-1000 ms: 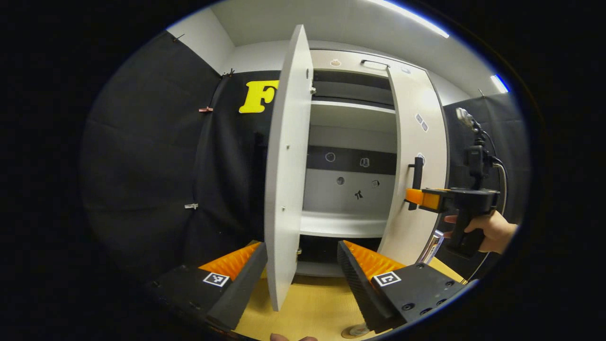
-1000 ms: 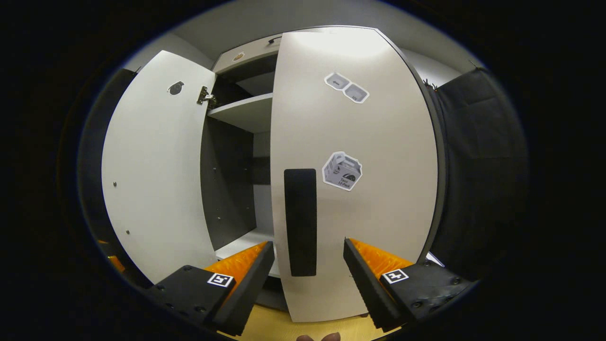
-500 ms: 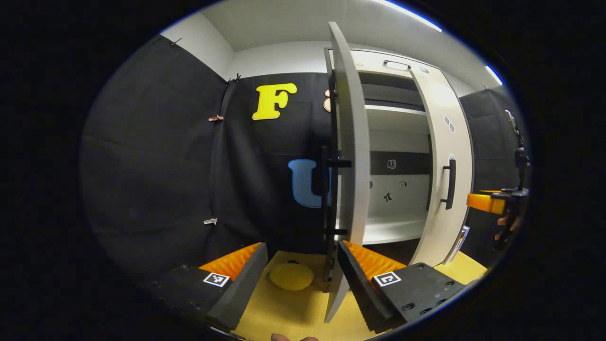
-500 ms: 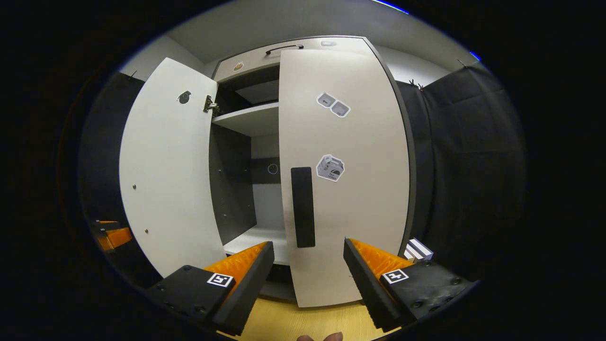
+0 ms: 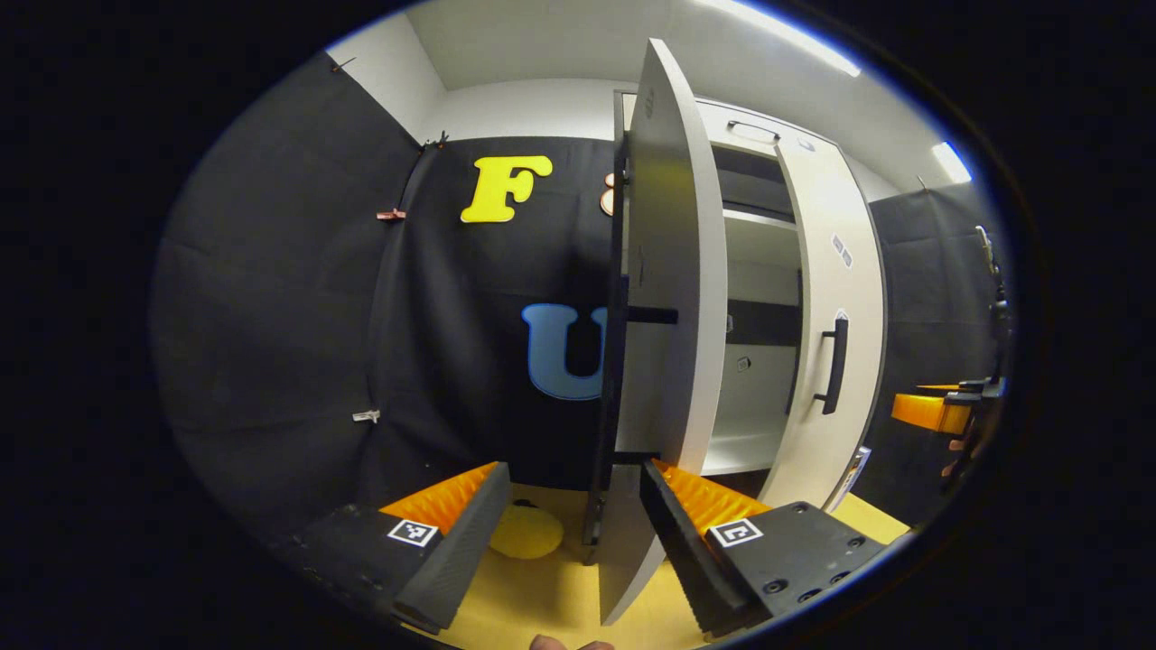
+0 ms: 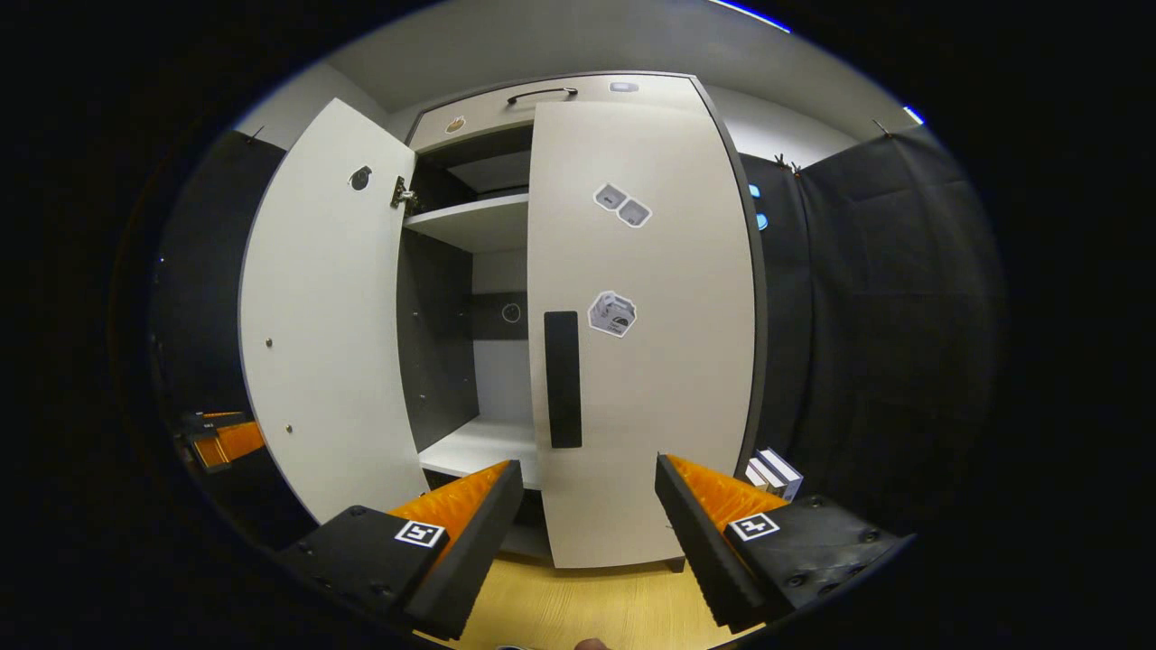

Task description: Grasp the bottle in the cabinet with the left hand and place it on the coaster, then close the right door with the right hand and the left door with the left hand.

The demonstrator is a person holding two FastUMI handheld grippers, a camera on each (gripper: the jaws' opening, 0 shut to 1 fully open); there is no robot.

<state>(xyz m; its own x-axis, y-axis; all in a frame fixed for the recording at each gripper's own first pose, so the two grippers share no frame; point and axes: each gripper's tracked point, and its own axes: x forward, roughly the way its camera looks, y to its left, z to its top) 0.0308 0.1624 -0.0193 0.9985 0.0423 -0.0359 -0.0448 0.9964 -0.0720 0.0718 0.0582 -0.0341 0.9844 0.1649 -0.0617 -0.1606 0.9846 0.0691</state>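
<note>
The cabinet point(image 6: 578, 95) stands tall ahead of me on the table point(image 6: 578, 605), its long axis upright. Its right door point(image 6: 650, 343) lies nearly flush with the front, black handle point(image 6: 563, 379) vertical. The left door point(image 6: 325, 316) swings wide toward me on the left, leaving an opening between the doors. Through it I see a white upper shelf point(image 6: 470, 221) and lower shelf point(image 6: 474, 447), both bare where visible. In the left gripper view the left door point(image 5: 673, 298) shows almost edge-on, its near edge just beyond my left gripper point(image 5: 564, 533), whose fingers are spread wide and hold nothing. A yellow coaster point(image 5: 526, 533) lies on the table left of that door. My right gripper point(image 6: 587, 533) hangs before the right door, fingers wide and empty. I cannot tell where the bottle is.
</note>
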